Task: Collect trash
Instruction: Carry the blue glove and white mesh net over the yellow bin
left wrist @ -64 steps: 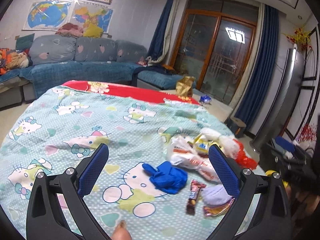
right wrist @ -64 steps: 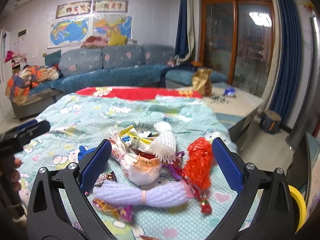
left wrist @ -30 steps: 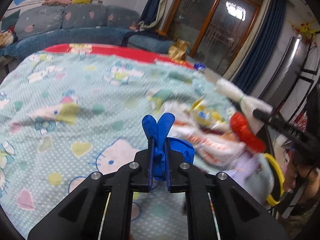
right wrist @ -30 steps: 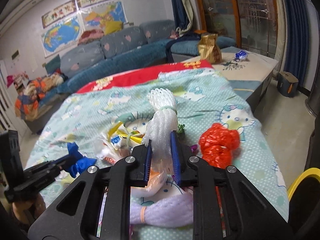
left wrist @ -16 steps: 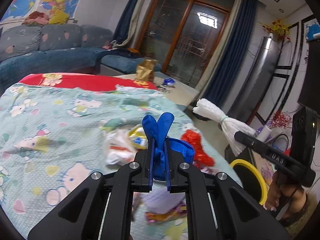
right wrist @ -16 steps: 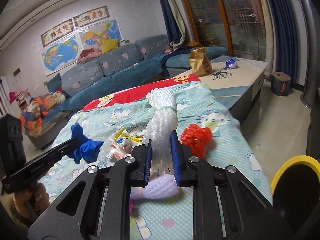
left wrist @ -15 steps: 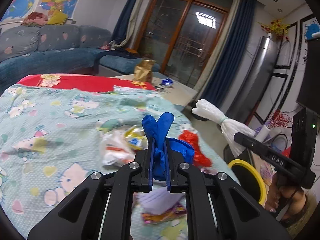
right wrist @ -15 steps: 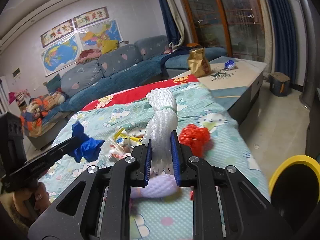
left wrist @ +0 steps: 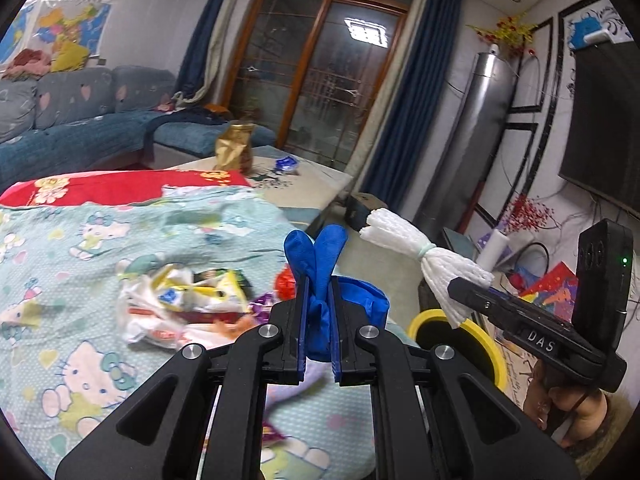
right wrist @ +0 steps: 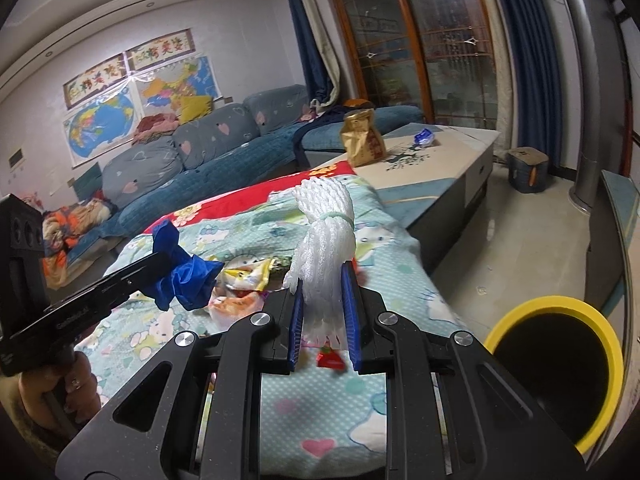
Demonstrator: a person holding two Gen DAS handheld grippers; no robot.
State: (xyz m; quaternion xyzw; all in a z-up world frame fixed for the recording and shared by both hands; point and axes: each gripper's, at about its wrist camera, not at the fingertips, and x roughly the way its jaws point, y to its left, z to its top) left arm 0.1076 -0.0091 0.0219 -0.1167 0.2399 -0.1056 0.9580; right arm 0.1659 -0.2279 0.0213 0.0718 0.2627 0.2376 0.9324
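Left tool [left wrist: 319, 316] pinches blue glove [left wrist: 320, 264]; right tool [right wrist: 322, 312] clamps white foam net [right wrist: 326, 236].

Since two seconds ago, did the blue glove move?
Yes. The blue glove was lying on the Hello Kitty blanket; now the left gripper holds it up off the blanket, carried rightward toward the yellow-rimmed bin.

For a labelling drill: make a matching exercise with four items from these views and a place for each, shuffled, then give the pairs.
1. blue glove
2. white foam net
3. yellow-rimmed bin
4. gold bag

A. on the floor beside the bed
B. in the right tool
C. on the low table
D. in the left tool

Pairs: 1-D, 2-B, 3-A, 4-C
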